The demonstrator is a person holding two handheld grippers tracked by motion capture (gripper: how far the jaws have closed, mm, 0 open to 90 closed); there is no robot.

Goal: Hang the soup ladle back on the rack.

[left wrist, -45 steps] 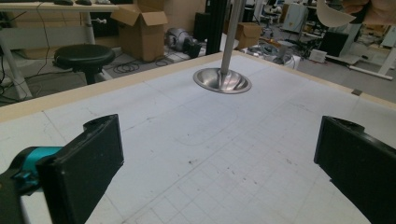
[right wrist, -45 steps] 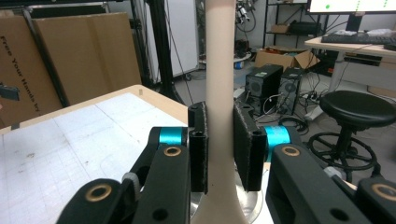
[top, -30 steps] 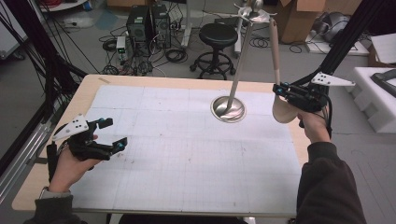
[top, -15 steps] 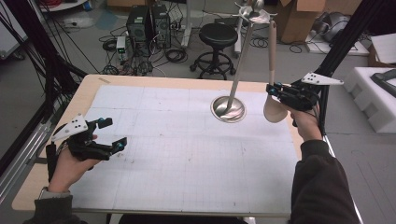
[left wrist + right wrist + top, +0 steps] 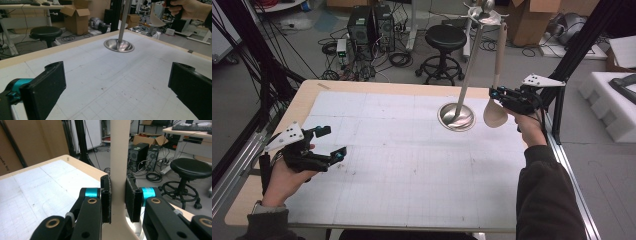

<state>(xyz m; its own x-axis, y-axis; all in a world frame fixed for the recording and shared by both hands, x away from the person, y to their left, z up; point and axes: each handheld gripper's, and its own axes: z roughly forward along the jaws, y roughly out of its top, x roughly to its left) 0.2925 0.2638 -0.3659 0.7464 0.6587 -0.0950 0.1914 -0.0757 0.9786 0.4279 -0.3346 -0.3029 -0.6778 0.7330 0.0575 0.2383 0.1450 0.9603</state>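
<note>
Right gripper (image 5: 498, 95): black two-jaw tool in the person's right hand (image 5: 528, 125), at about two o'clock on the table in the high view; its pads are clamped on the handle of the spoon, one pad on each flat side in the right gripper view (image 5: 118, 200).
Held thing: long pale beige wooden spoon (image 5: 497, 90), upright, bowl end down and handle end up; the bowl hangs just below the jaws, clear of the table top, and the handle top reaches the head of the stand.
Nearest neighbour: tall polished steel stand (image 5: 464, 85) with a round dish-shaped base (image 5: 456, 116), at nine o'clock from the spoon's bowl and just beside it; the pole leans slightly toward the far edge, and its hooked top (image 5: 482, 12) sits at twelve o'clock.
Left gripper (image 5: 329, 142): black, with teal accents, held in the left hand (image 5: 287, 172) at about eight o'clock on the table, well apart from the stand; jaws spread wide with nothing between them, bare mat showing in the gap in the left gripper view (image 5: 117, 87).
Surface: white gridded mat (image 5: 402, 165) on a light wooden table (image 5: 302, 102).
Beyond the table: black round stool (image 5: 444, 40) on the floor at twelve o'clock; black computer towers (image 5: 369, 25) with loose cables at eleven o'clock.
</note>
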